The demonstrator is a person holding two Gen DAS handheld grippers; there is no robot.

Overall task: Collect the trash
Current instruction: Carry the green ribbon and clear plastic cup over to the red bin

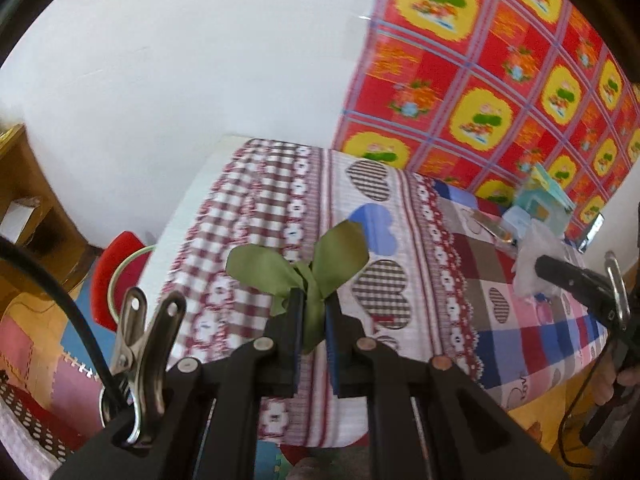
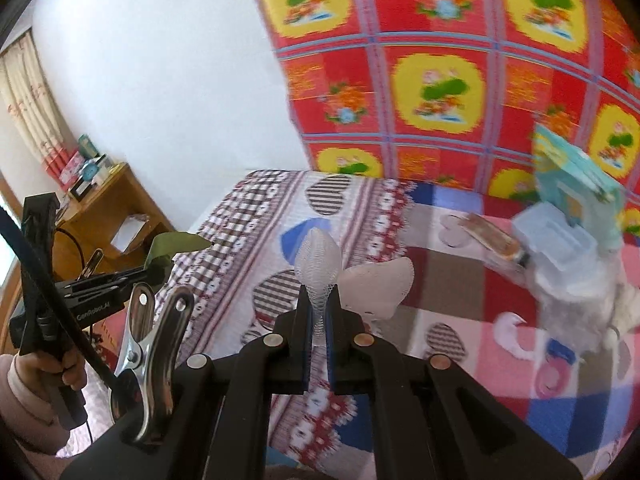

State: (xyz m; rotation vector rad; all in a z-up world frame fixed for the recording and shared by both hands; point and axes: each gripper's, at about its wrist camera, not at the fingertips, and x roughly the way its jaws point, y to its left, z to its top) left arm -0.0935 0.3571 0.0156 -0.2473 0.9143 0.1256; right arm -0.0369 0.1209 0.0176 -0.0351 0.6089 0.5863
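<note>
Left tool (image 1: 312, 304): jaws pressed nearly together, pinching a crumpled green wrapper (image 1: 300, 268) that fans out above the pads, held over the near edge of the patchwork-covered surface (image 1: 400, 216). Right tool (image 2: 319, 304): likewise almost closed, pinching a white foam net sleeve (image 2: 318, 264) whose top bulges above the pads. More litter, pale blue boxes (image 2: 560, 236) and clear plastic, lies at the far right, well apart from both tools.

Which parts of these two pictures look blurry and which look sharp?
Left wrist view: the left gripper and its green scrap are sharp, the patchwork tablecloth and red wall cloth smeared. Right wrist view: the right gripper and white foam netting crisp, the blue boxes blurred.
</note>
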